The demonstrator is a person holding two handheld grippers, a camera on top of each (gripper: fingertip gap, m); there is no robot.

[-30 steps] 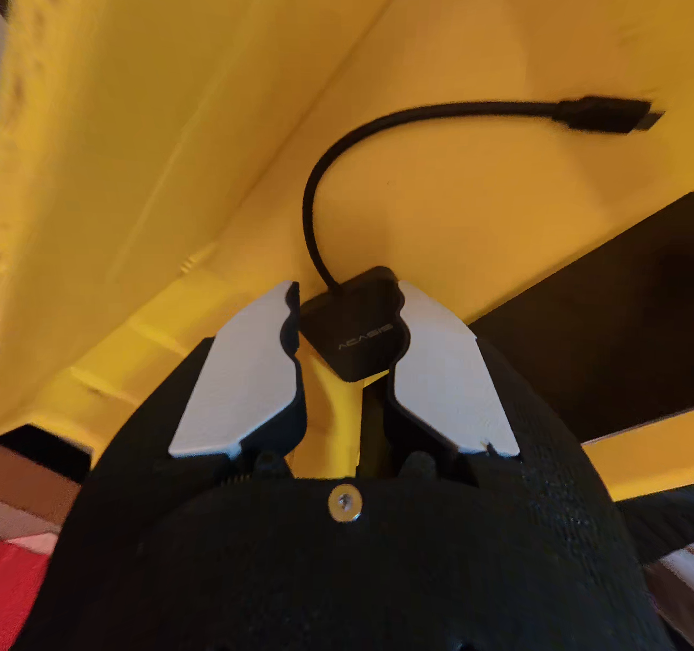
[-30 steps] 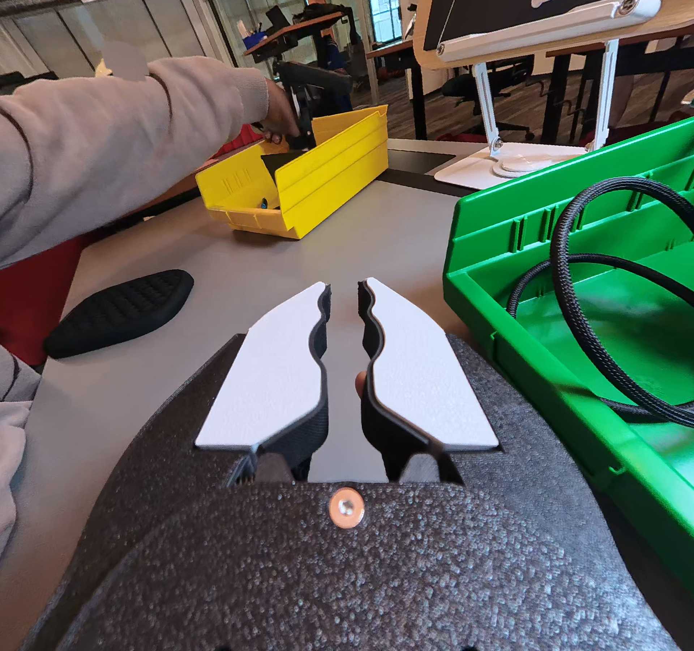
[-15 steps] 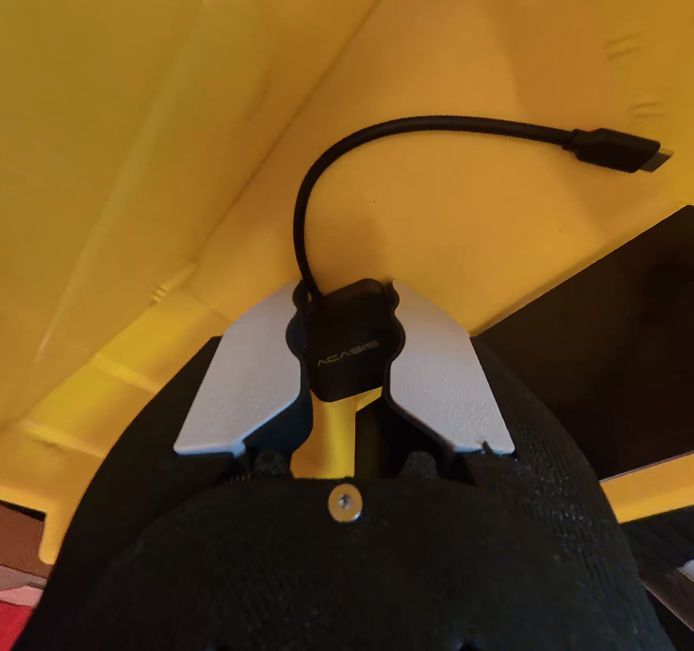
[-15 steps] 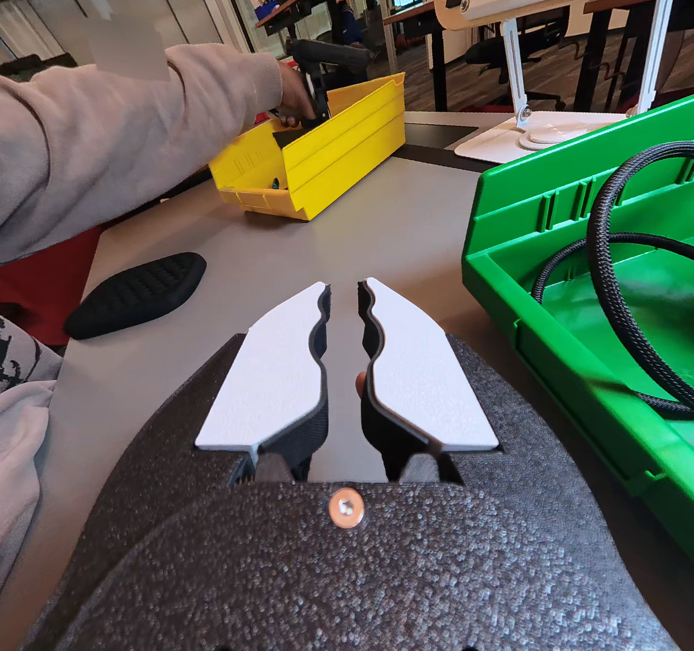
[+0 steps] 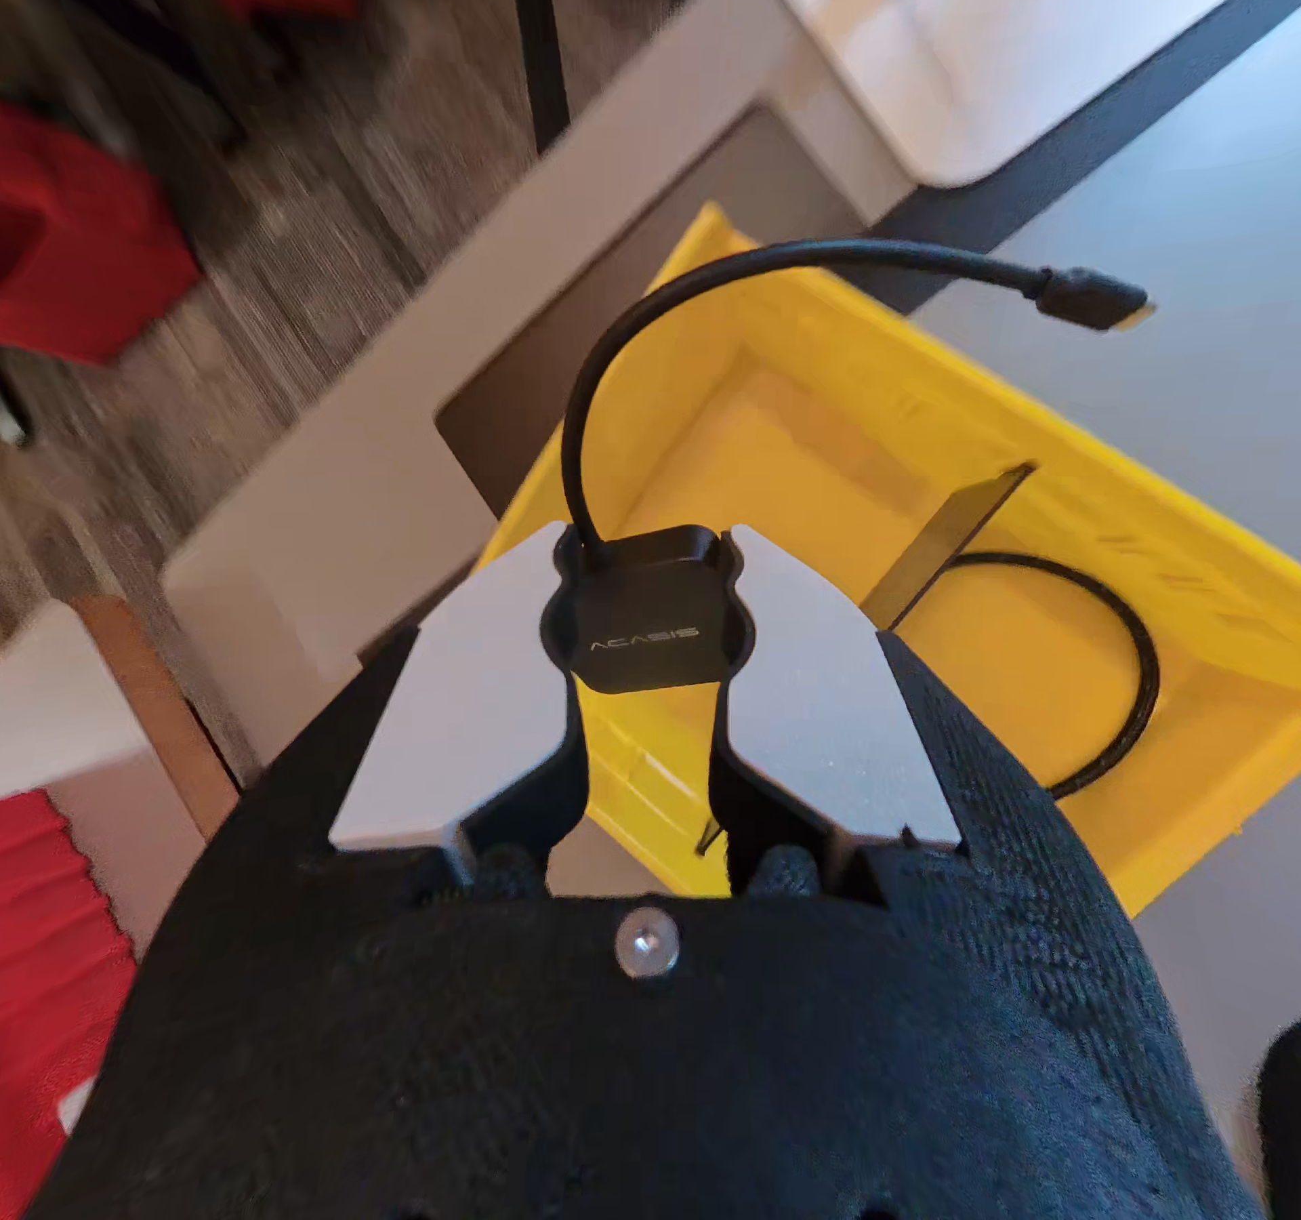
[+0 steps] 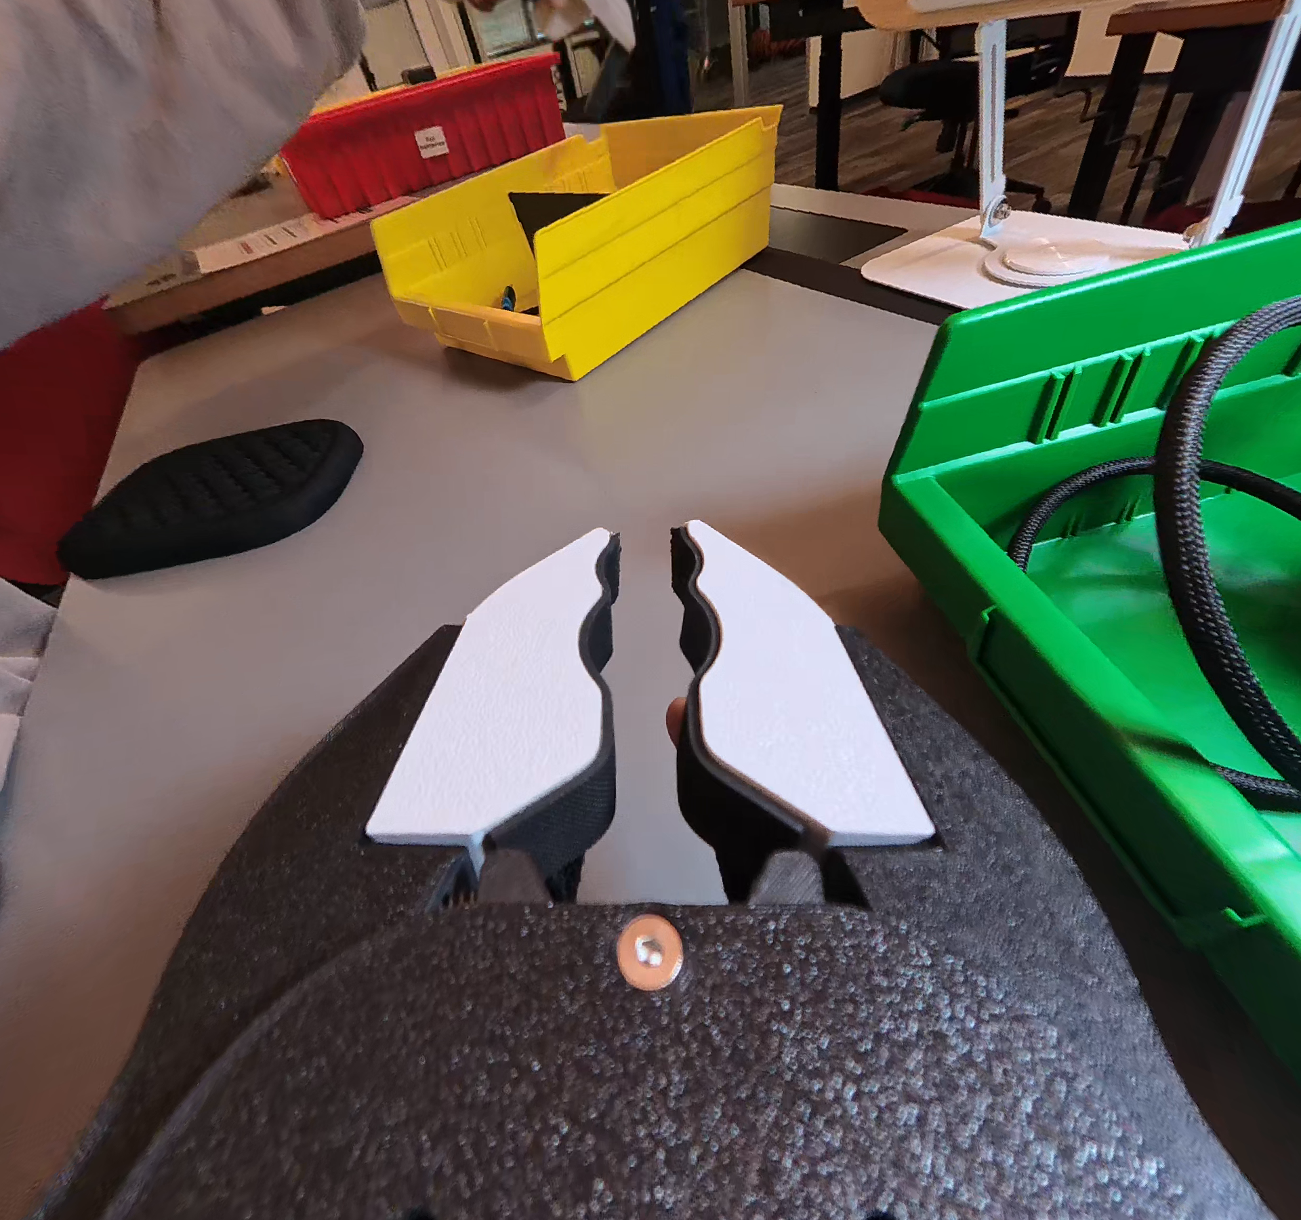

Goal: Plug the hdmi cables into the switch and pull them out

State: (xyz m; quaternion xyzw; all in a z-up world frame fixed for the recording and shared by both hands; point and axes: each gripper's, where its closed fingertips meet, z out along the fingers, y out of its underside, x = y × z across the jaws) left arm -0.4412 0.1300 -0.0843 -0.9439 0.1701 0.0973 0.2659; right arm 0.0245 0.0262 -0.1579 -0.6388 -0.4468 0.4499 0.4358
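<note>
Grey matte tabletop (image 6: 493,482) carries the work area, with desks and dark flooring behind it. On it stand a yellow ribbed plastic bin (image 6: 633,257) and, near the right edge, a green plastic bin (image 6: 1056,552) that is cut off by the frame. A black textured pad (image 6: 211,496) lies to the left.

Left gripper (image 5: 648,616): white-faced fingers with wavy black inner edges clamp the switch (image 5: 644,623), a small black rounded-square box held in the air above the yellow bin (image 5: 1056,552). Pale lettering shows on its top face; not transcribed. Its short black pigtail cable (image 5: 633,355) arcs up and right to a free plug (image 5: 1084,299), slightly blurred.

Inside the yellow bin, a thin black cable loop (image 5: 1112,658) lies on the floor beside a dark upright divider (image 5: 943,545); its ends are hidden behind the gripper body.

Right gripper (image 6: 644,538): fingers narrowly parted, nothing between them, low over the table.

Braided black HDMI cables (image 6: 1190,517) coil in the green bin, partly out of frame.

A grey sleeve (image 6: 141,95) crosses the upper left. A red bin (image 6: 422,130) behind bears a small white label, too small to read.
</note>
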